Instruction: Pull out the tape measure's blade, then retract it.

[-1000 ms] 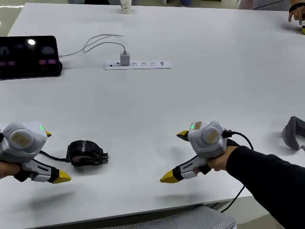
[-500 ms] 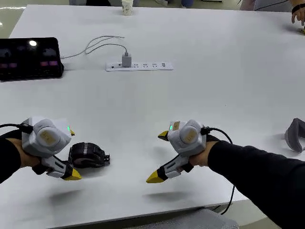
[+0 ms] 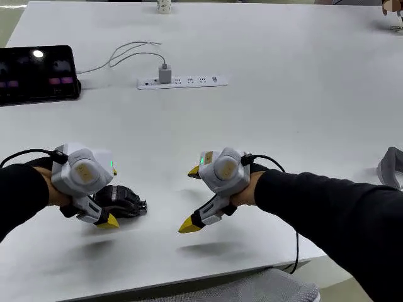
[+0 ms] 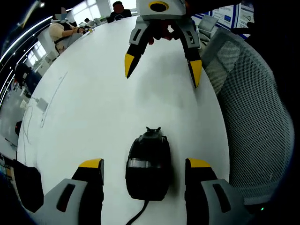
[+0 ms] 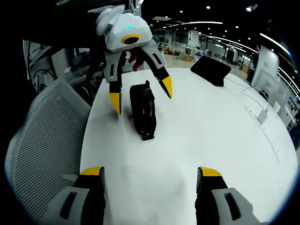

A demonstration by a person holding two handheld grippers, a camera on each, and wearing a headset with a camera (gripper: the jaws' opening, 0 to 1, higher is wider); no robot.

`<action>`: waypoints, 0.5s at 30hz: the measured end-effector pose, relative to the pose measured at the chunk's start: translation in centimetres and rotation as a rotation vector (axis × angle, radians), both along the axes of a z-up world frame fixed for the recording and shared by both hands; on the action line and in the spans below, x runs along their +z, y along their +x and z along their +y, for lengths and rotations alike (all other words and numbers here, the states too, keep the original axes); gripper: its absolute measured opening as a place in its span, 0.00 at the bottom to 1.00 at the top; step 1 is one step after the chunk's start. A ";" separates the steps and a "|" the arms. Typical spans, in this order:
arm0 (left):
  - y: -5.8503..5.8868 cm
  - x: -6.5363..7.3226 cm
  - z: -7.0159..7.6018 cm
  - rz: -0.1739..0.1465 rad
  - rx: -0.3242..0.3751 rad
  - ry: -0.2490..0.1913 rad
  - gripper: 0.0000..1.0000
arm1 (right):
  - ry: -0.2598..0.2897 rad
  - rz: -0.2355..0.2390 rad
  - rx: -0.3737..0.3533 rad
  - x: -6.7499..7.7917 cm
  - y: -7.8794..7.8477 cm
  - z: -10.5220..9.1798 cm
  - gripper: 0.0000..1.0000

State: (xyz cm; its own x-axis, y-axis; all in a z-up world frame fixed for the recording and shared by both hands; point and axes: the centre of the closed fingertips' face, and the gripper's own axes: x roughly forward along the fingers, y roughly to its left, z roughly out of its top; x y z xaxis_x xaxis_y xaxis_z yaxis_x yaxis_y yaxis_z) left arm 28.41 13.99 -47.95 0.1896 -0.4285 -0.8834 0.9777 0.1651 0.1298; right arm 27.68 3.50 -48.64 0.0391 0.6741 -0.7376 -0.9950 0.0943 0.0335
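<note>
A black tape measure (image 3: 124,201) lies on the white table (image 3: 264,119) near its front edge, with its blade tip pointing right. My left gripper (image 3: 113,196) is open, and its yellow-tipped jaws stand on either side of the case without closing on it. In the left gripper view the tape measure (image 4: 149,161) sits between the jaws of the left gripper (image 4: 145,164), and the right gripper (image 4: 162,68) faces it from beyond. My right gripper (image 3: 191,198) is open and holds nothing, a short way right of the blade tip. From the right gripper (image 5: 151,171) I see the tape measure (image 5: 143,110) under the left gripper (image 5: 141,93).
A white power strip (image 3: 181,81) with a plugged charger and cable lies mid-table. A dark tablet (image 3: 38,72) sits at the far left and a paper cup (image 3: 164,6) at the far edge. A grey object (image 3: 390,167) is at the right edge, and a mesh chair (image 3: 252,292) is below the front edge.
My left gripper has moved right until its jaws straddle the tape measure. The right gripper has moved left toward the blade tip. The tape measure has stayed put.
</note>
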 end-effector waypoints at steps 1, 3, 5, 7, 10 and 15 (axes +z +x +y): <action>-0.1 0.0 -0.2 0.009 -0.006 -0.005 0.64 | -0.001 0.002 0.007 -0.1 0.0 0.4 0.79; -0.1 0.0 -0.4 0.012 -0.008 -0.003 0.59 | 0.001 -0.003 0.019 -0.1 0.0 1.0 0.76; 0.1 -0.2 -0.3 0.002 -0.002 0.013 0.56 | -0.002 -0.011 0.034 -0.2 0.1 1.5 0.71; 0.2 -0.3 -0.3 0.007 0.002 0.011 0.54 | 0.001 -0.016 0.029 -0.3 0.2 1.9 0.65; 0.3 -0.5 -0.4 0.014 0.008 0.018 0.51 | 0.006 -0.019 0.032 -0.1 0.3 2.5 0.59; 0.0 -1.0 -0.5 0.019 -0.030 0.046 0.42 | 0.016 -0.019 0.040 0.0 0.3 3.3 0.58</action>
